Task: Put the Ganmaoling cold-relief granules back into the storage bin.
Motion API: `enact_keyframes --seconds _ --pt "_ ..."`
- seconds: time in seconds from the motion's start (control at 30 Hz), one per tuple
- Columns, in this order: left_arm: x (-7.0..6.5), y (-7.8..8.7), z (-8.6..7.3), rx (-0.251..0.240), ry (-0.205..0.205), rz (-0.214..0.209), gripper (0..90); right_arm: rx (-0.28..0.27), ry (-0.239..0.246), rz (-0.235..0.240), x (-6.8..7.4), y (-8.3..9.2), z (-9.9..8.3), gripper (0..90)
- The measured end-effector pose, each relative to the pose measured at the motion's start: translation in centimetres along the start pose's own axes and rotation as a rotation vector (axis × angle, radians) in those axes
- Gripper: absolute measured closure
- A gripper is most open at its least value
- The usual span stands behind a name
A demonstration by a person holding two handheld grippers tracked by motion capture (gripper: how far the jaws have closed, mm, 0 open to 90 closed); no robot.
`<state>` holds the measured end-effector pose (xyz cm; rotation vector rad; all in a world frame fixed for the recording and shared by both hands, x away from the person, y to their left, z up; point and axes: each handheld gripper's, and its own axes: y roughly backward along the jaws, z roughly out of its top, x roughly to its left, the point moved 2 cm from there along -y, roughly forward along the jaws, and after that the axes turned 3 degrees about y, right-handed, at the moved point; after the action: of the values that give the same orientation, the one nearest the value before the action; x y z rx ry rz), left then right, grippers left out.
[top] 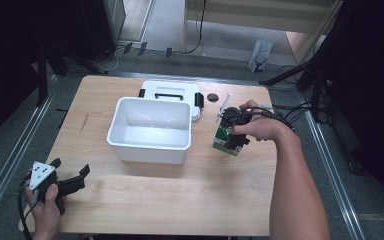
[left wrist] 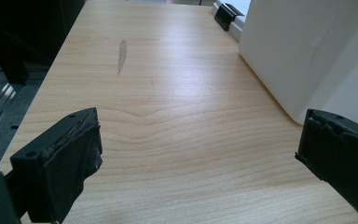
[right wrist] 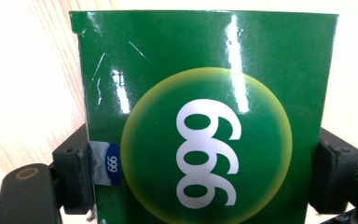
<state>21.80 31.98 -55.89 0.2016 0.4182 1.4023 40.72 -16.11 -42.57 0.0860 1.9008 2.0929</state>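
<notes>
Left gripper (top: 71, 178) at the table's (top: 180, 200) near left corner, jaws spread and empty.
Farther off, right of the white tub (top: 150, 130), the right gripper (top: 236, 135) is clamped on a green "999" carton (right wrist: 205, 116), upright on the table; its lower end is cut off in the right gripper view.

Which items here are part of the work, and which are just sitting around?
In use, likely: green box clamped in the right tongs; white tub; left tongs, open, holding nothing.
Idle: tub lid; small dark disc.
</notes>
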Motion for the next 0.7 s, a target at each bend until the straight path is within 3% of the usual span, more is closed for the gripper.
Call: enact_keyframes --seconds 0.2,0.33,0.7 --pt "0.0 0.0 0.0 0.0 0.003 -0.004 0.1 -0.001 0.03 0.011 -0.1 1.4 1.4 16.3" --pt "0.0 0.0 0.0 -0.001 0.005 -0.004 0.1 0.006 0.074 0.009 -0.1 2.5 3.0 16.3" --pt "0.1 0.0 0.0 -0.002 0.011 -0.008 0.1 -0.006 0.116 0.002 -0.1 5.4 5.9 16.4"
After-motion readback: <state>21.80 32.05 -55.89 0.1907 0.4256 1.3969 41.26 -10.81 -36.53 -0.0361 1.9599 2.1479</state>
